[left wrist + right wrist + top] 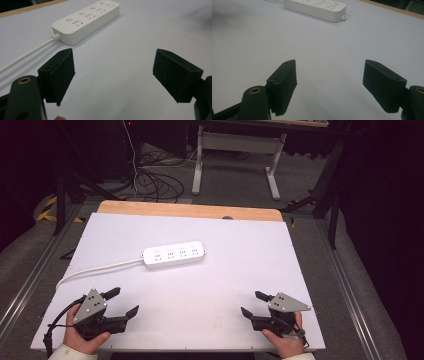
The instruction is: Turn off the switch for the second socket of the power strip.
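Where the white worktop [225,285] runs toward its far wooden edge, a white power strip [174,254] lies flat a little left of the middle, its sockets and round buttons facing up. Its white cord [95,269] leaves the left end and curves off toward the worktop's left edge. At the near left corner a hand [80,337] holds the left hand-held gripper [121,301], jaws spread wide with nothing between them, pointed toward the centre. At the near right corner the other hand [285,342] holds the right hand-held gripper [252,304], likewise spread and gripping nothing (each carries a grey three-cornered plate on top). Both are well apart from the strip. In the left gripper view the strip [85,21] sits beyond the left jaw, with the cord [25,56] trailing to the left. In the right gripper view the strip's far end [317,7], with a small mounting tab, lies at the top, bare worktop between it and the jaws.
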Motion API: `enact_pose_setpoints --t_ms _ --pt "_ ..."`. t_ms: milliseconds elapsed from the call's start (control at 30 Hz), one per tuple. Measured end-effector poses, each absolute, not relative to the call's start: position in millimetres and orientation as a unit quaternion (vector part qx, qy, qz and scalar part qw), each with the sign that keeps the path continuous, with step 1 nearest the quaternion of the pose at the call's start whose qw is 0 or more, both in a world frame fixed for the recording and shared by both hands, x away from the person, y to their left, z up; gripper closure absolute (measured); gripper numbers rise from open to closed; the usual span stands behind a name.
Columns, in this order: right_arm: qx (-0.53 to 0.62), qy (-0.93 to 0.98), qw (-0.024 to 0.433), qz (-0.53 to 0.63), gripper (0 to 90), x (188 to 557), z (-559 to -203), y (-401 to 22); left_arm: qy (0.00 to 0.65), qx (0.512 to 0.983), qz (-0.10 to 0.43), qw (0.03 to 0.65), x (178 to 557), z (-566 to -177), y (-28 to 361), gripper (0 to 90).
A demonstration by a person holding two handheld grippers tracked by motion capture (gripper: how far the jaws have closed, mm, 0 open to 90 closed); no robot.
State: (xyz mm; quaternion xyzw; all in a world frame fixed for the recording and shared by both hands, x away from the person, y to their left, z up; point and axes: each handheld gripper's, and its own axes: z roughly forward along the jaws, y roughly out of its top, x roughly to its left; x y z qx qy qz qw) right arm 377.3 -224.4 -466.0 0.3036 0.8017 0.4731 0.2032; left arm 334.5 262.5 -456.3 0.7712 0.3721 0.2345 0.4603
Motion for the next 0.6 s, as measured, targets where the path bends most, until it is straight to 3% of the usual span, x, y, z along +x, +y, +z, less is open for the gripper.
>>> enact_pose_setpoints --t_ms 300,600 --pt "0.315 0.804 0.206 0.461 30.4 378.9 -468.8 -227.0 0.366 0.777 0.241 0.451 335.3 -456.0 261.6 13.2" --pt "0.307 0.803 0.206 0.468 30.4 377.3 -467.4 -226.5 0.355 0.783 0.253 0.444 334.4 -454.0 261.6 14.1"
